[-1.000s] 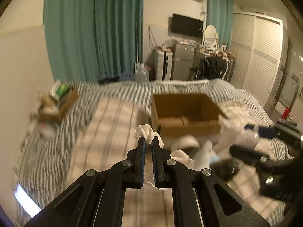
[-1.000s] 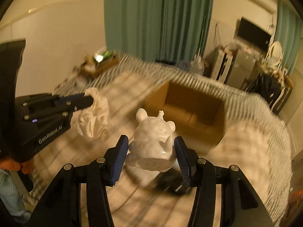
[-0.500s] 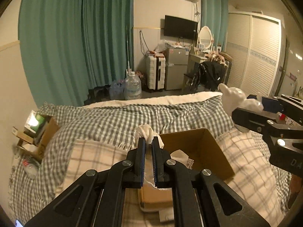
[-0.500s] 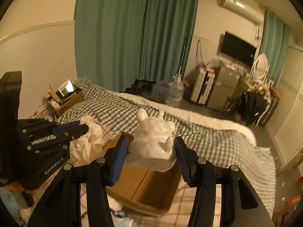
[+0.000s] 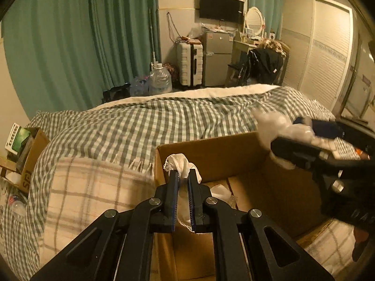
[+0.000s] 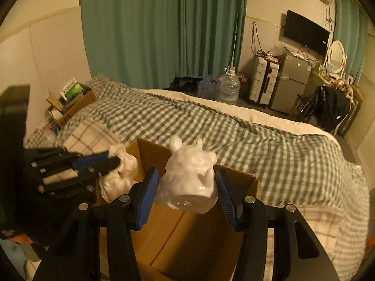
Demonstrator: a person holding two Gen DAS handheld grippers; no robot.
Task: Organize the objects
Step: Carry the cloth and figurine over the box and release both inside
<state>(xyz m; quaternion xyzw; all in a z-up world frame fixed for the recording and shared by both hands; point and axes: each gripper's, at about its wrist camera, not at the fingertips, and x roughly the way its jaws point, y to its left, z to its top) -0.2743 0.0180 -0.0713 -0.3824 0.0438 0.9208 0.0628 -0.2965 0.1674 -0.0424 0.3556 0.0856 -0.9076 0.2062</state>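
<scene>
- Hovering over the open cardboard box point(image 5: 211, 161), the left tongs point(image 5: 183, 180) are pinching a white cloth point(image 5: 180, 164) clenched between them.
- Beside them, the right tongs point(image 6: 185, 187) are gripping a white animal figurine point(image 6: 189, 180) above the same box on the bed point(image 6: 187, 121).
- Judging by this, the dropping-in step is under way; next, both tongs probably need lowering and releasing inside the box.
</scene>
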